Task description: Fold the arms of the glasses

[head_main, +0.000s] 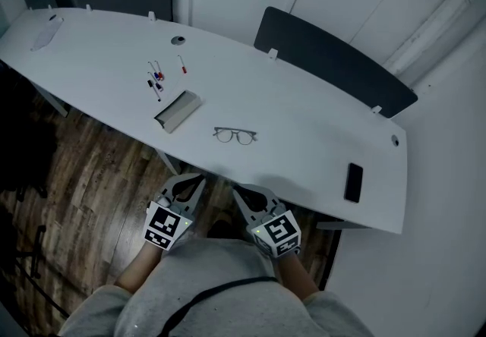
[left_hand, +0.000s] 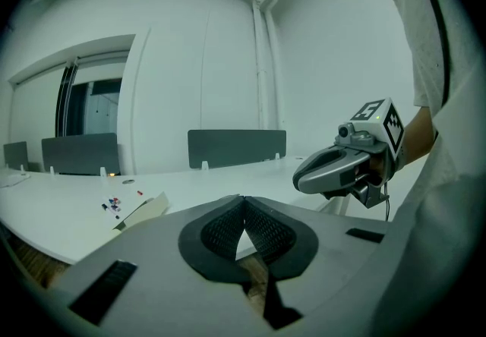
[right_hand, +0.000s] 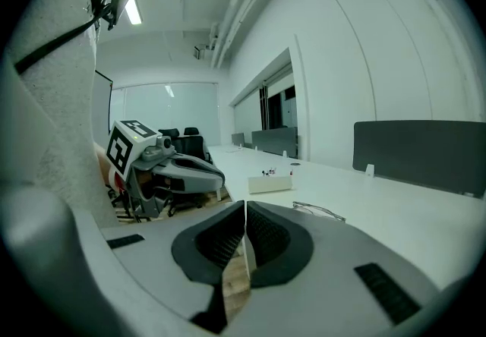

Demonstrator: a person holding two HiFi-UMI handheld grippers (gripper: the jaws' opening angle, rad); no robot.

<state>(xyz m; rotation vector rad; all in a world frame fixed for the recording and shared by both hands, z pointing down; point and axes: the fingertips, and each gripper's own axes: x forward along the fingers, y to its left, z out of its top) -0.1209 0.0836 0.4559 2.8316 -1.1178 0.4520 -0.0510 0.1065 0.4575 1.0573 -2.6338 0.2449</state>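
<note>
The white table [head_main: 304, 100] bears glasses [head_main: 235, 135]; just left of them, a pale box [head_main: 178, 111]; farther left, markers [head_main: 155, 79]; well right, a dark phone [head_main: 353, 182].

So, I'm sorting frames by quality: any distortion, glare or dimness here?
Head view: dim and bluish, yet the glasses read sharp. Left gripper view: heavy fisheye bending, black corners. Right gripper view: same fisheye, and a ceiling light burns bright.

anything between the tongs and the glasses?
Nothing visible. The left tongs and right tongs hang shut and empty off the near edge of the white table; only bare tabletop separates them from the glasses. The box sits left of that path, the phone far right.
</note>
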